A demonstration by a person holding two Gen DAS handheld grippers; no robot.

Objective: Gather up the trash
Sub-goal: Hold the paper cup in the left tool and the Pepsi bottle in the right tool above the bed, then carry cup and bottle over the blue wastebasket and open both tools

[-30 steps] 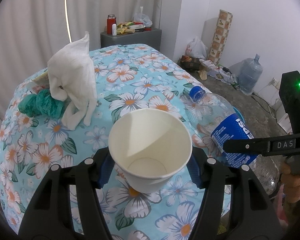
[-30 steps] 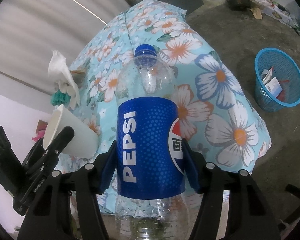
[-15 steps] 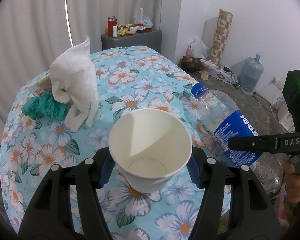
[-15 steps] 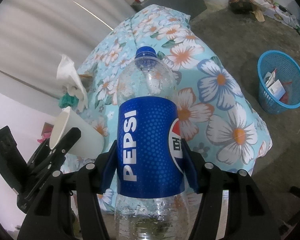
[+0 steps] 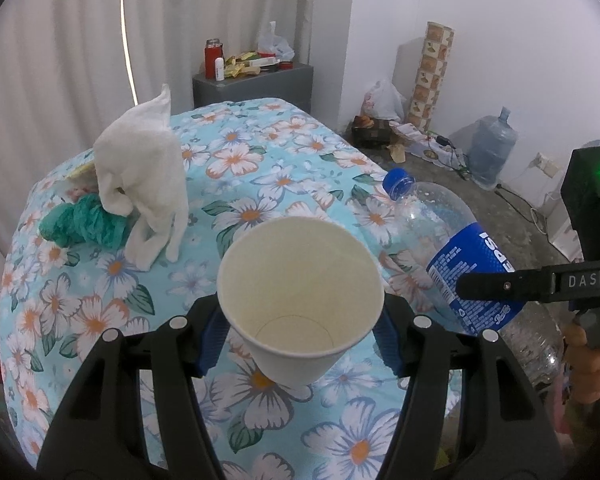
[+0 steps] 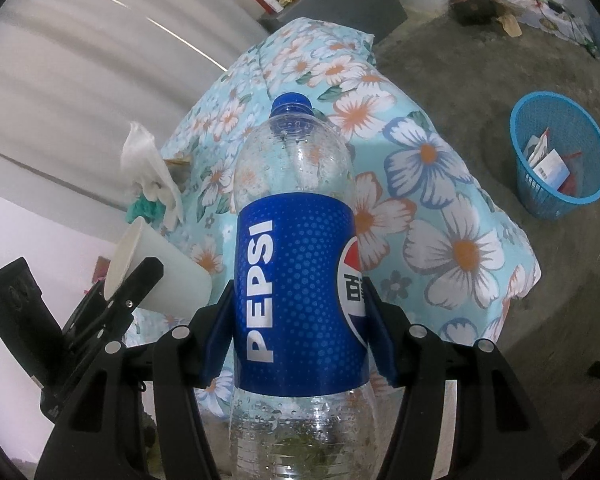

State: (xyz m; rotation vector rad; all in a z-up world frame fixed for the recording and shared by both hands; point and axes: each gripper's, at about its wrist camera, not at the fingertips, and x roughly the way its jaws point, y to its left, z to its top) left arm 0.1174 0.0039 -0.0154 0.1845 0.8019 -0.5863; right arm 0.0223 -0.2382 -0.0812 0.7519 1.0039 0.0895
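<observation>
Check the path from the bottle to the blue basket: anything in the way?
Nothing visible. The bottle is in the right tongs; the basket stands open on bare floor past the table corner.

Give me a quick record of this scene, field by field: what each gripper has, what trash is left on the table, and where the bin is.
left gripper: shut on paper cup
right gripper: shut on Pepsi bottle
left on table: white tissue, green crumpled wad
bin: blue basket on the floor beside the table, some trash inside
</observation>
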